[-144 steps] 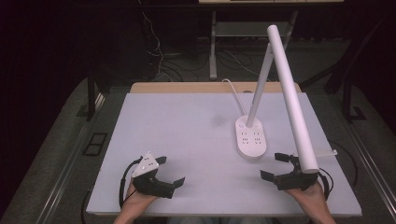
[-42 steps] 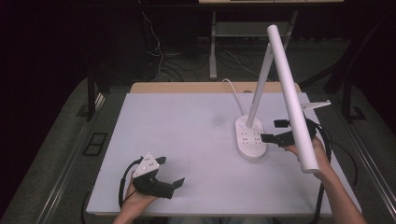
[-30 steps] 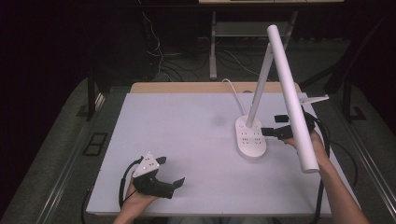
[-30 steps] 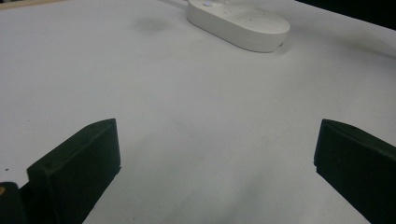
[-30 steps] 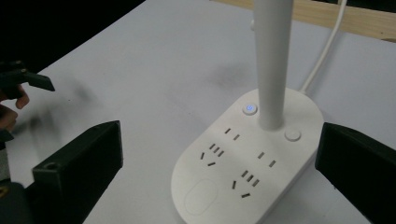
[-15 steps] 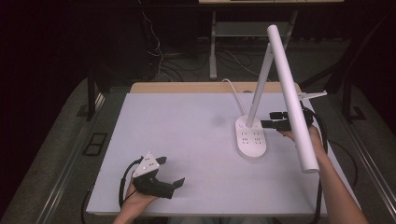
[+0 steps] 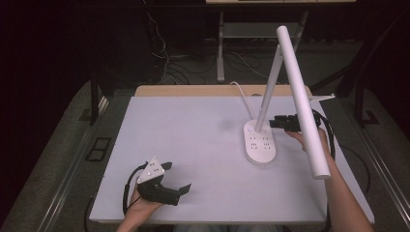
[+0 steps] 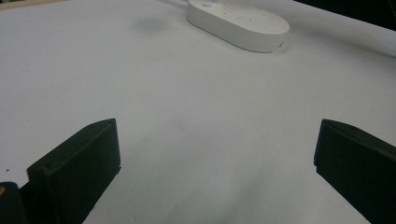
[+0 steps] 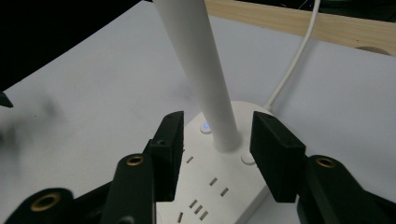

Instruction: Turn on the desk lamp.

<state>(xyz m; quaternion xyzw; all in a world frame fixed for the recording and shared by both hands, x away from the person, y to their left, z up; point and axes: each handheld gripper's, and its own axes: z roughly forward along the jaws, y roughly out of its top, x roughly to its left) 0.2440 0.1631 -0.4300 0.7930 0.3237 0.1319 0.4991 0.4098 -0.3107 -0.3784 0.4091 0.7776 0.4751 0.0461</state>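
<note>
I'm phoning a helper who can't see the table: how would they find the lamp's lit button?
Start at the white desk lamp on the right half of the white table. Follow its upright stem down to the oval base with sockets. The button sits beside the stem's foot, between the right tool jaws, and carries a small blue light; the round button across the stem shows none.

Three cameras cover one white table (image 7: pixel 203 145): one fixed overhead, one riding on each handheld gripper.

The high view looks forward and down from the person's side, far enough back to take in the whole tabletop. The left gripper view sits low, just above the surface, facing out between its wide-set fingers (image 8: pixel 79 172) toward the lamp base (image 8: pixel 238 25) well beyond them. The right gripper view looks down from close range, with the lamp stem (image 9: pixel 205 79) rising just past its fingertips (image 9: pixel 170 144). All three views share that base.
</note>
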